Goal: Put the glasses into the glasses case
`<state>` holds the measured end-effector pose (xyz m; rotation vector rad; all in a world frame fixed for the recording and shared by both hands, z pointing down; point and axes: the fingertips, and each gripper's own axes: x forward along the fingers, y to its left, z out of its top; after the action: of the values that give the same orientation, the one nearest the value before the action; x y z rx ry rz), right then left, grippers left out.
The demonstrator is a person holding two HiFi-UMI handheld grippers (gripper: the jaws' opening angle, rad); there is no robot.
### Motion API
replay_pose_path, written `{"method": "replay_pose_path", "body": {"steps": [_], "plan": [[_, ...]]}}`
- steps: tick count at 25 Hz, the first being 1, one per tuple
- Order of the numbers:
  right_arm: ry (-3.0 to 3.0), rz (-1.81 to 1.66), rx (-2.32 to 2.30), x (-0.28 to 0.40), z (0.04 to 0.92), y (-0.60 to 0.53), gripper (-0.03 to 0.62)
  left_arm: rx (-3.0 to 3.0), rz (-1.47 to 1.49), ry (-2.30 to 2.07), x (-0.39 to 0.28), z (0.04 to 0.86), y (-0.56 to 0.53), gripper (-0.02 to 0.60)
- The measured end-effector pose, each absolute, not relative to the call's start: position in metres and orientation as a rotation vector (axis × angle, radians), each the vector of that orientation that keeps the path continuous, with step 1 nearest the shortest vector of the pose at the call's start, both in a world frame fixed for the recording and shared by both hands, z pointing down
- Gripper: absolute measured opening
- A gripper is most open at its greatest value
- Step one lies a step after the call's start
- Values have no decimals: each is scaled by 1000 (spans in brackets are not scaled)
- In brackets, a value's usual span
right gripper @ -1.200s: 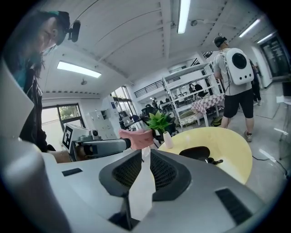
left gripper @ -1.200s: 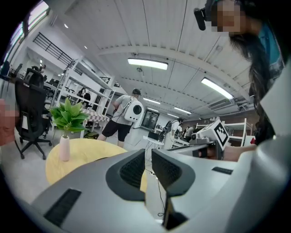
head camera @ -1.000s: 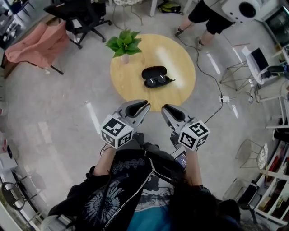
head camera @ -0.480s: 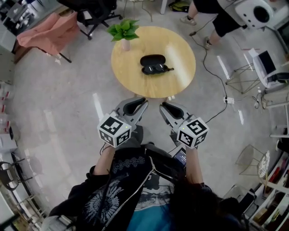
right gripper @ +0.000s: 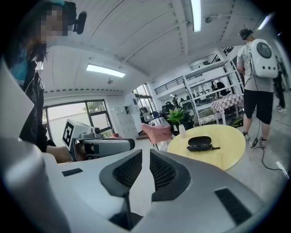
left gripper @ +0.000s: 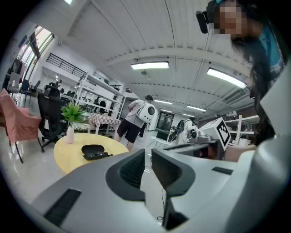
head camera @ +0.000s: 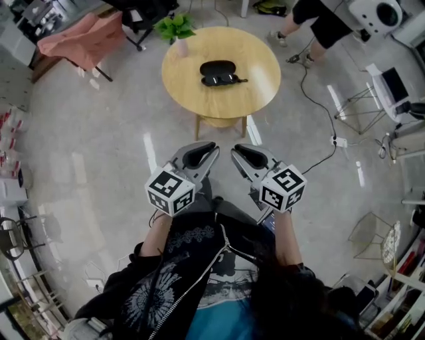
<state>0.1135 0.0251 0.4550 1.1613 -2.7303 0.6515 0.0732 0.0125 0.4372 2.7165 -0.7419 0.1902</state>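
Left gripper (left gripper: 148, 154): pads drawn close with a thin slit between them, nothing in it. Right gripper (right gripper: 146, 154): same, narrow gap, empty. Both hang side by side over the grey floor (head camera: 99, 166), well short of the near edge of the round pale-wood surface (head camera: 255, 83), and point toward it.

Dark-framed folded glasses (head camera: 223, 80): on the surface, about its middle. One thin temple pokes out toward the surface's right side. Too small to read lens or hinge detail. Judged light and thin, springy at the temples, with lenses that are slick and easily scratched. A pinch on the frame front at the bridge, or across both folded temples, looks safest. Never on a lens.

Black oval hard-shell glasses case (head camera: 219, 68): also mid-surface, on the far side of the glasses and seemingly touching them. Looks closed; cannot confirm. Judged rigid and smooth, light enough to skate on the wood. One gripper likely has to pin it while the other lifts the lid at the seam.

Green leafy plant in a small white vase (head camera: 175, 30): at the far left edge of the surface, well apart from the case.

Person in dark shorts (head camera: 312, 16): stands beyond the far right edge of the surface.
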Motion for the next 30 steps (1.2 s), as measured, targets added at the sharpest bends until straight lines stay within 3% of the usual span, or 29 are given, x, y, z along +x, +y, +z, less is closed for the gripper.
{"method": "replay_pose_path", "body": {"steps": [13, 30], "plan": [[-2771, 642, 1082, 99, 456, 85, 60, 2712, 230, -828, 62, 433, 76, 46], [-2749, 651, 1085, 68, 460, 83, 52, 2718, 217, -860, 28, 426, 86, 46]]}}
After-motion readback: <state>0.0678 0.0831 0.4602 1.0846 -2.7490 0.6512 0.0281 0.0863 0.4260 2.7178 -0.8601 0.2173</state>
